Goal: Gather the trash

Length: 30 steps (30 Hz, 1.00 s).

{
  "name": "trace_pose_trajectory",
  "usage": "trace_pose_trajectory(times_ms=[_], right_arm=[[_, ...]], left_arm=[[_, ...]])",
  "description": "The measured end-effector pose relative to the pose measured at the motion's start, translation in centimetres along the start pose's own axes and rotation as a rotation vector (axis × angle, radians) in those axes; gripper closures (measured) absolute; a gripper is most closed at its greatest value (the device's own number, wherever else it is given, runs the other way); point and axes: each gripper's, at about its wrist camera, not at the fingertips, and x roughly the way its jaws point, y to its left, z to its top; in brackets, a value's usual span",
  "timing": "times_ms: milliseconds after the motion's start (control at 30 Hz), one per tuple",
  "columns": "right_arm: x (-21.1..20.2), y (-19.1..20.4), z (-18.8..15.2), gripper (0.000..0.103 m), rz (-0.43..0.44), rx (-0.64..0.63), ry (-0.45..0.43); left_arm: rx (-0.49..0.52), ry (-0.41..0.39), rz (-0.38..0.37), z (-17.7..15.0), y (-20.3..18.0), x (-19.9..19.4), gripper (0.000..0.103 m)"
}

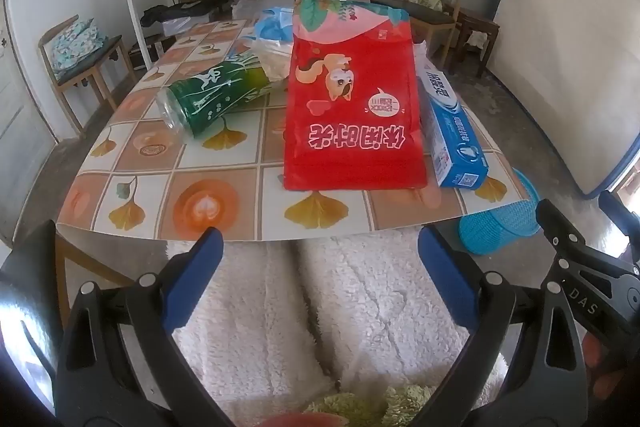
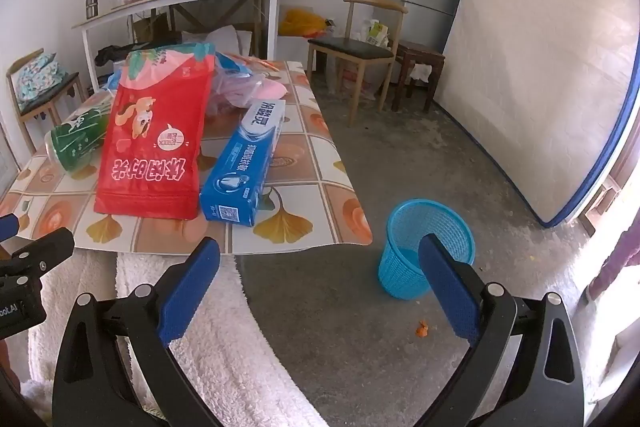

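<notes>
Hovering: both grippers hang short of the tabletop's [image 1: 224,203] near edge, tilted down, holding nothing.
Left gripper [image 1: 318,259]: fingers spread wide, over the person's white fleecy lap, nothing between them.
Right gripper [image 2: 320,267]: fingers spread wide, off the tabletop's near right corner, over bare floor; its right finger overlaps the bin in view.
Pouch [image 1: 352,95]: red, flat on the tabletop, its bottom close to the near edge.
Box [image 2: 242,163]: blue, just right of the pouch, one end near the near edge.
Can [image 1: 216,99]: green, on its side, left of the pouch, toward the left edge.
Bags [image 1: 276,39]: crumpled plastic, toward the far edge behind the pouch.
Bin [image 2: 424,247]: blue mesh, upright on the floor, right of the tabletop's near right corner.
</notes>
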Motion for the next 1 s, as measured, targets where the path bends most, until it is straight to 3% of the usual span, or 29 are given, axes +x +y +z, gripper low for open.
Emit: trace_pose_trajectory(times_ms=[1000], right_arm=[[0.3, 1.5, 0.0, 0.006, 0.006, -0.021, -0.001]], left_arm=[[0.002, 0.01, -0.003, -0.4, 1.0, 0.4, 0.009]])
